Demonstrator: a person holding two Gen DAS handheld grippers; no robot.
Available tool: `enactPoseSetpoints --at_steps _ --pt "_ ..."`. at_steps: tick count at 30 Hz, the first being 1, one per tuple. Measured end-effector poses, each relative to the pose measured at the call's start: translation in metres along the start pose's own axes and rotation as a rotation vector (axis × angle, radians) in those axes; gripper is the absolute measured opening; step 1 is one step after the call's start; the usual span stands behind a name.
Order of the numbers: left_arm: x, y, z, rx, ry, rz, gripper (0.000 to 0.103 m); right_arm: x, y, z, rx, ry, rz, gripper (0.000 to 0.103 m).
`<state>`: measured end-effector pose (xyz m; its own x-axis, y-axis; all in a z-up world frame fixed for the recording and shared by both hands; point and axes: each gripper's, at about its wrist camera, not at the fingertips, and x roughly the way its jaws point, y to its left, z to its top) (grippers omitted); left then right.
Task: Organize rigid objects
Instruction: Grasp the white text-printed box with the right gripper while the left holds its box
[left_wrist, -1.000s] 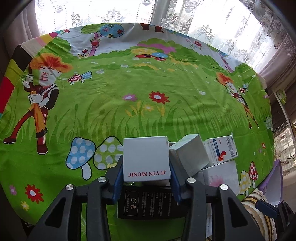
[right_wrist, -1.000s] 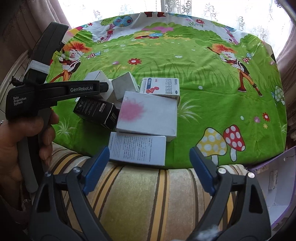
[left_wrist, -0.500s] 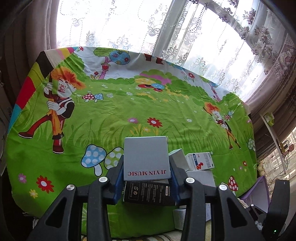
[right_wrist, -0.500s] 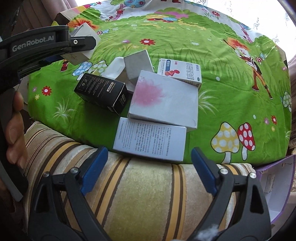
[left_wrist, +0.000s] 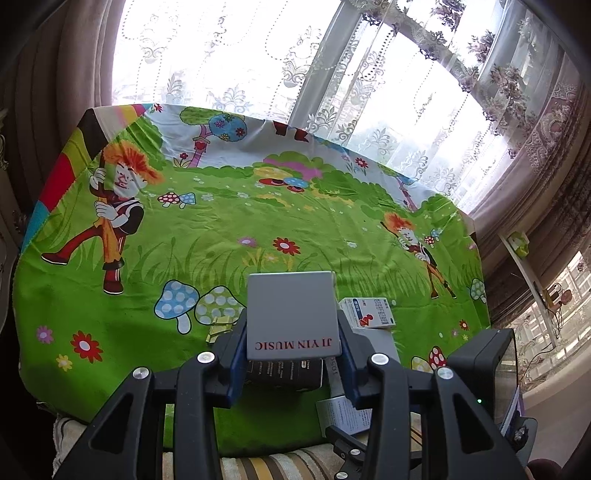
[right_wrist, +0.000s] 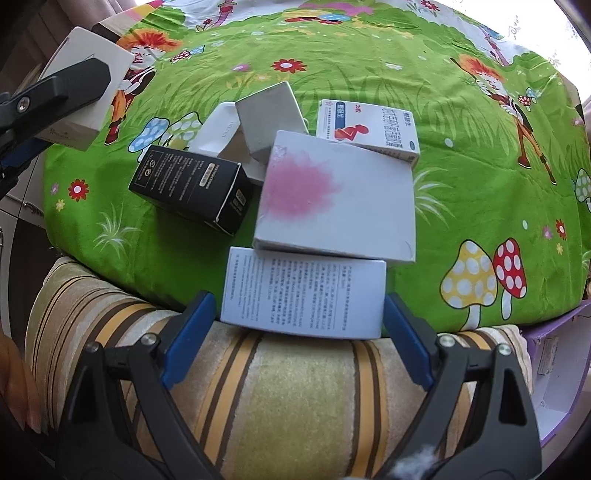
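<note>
My left gripper (left_wrist: 291, 354) is shut on a grey "JI YIN MUSIC" box (left_wrist: 291, 317) and holds it high above the green cartoon cloth (left_wrist: 221, 236); the box also shows at the top left of the right wrist view (right_wrist: 83, 92). My right gripper (right_wrist: 297, 328) is open, its blue pads either side of a white printed box (right_wrist: 303, 291) at the cloth's near edge. Behind that lie a large white box with a pink blotch (right_wrist: 336, 199), a black box (right_wrist: 192, 184), a grey box (right_wrist: 269, 118), a white box (right_wrist: 218, 129) and a medicine box (right_wrist: 369, 129).
A striped cushion (right_wrist: 295, 387) lies under the right gripper. A purple-edged open container (right_wrist: 557, 369) stands at the right. Lace curtains and windows (left_wrist: 332, 74) are behind the cloth. The far half of the cloth holds no boxes.
My left gripper has risen and pulled back with the grey box, away from the pile. My right gripper has moved forward until its pads flank the white printed box.
</note>
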<state>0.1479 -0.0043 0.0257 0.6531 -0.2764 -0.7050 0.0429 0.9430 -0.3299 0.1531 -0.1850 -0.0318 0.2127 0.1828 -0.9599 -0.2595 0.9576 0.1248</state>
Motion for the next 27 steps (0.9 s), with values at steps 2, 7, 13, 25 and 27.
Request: enactPoseSetpoints --at_steps 2,7,13,25,27 --pt "-0.002 -0.002 -0.001 0.002 -0.002 -0.003 0.042 -0.001 -0.002 -0.001 0.007 -0.005 0.005 0.088" --pt "-0.01 -0.005 -0.006 -0.003 -0.006 -0.005 0.042 -0.013 -0.006 -0.009 0.011 -0.024 0.021 0.088" --pt "-0.019 -0.01 -0.01 -0.006 -0.011 -0.008 0.042 -0.041 -0.016 -0.022 0.03 -0.089 0.05 0.088" --pt "-0.027 -0.057 -0.031 0.076 0.03 -0.066 0.042 -0.096 -0.065 -0.057 0.12 -0.235 0.073 0.088" --pt "-0.027 -0.07 -0.036 0.101 0.044 -0.084 0.042 -0.104 -0.075 -0.065 0.131 -0.255 0.06 0.088"
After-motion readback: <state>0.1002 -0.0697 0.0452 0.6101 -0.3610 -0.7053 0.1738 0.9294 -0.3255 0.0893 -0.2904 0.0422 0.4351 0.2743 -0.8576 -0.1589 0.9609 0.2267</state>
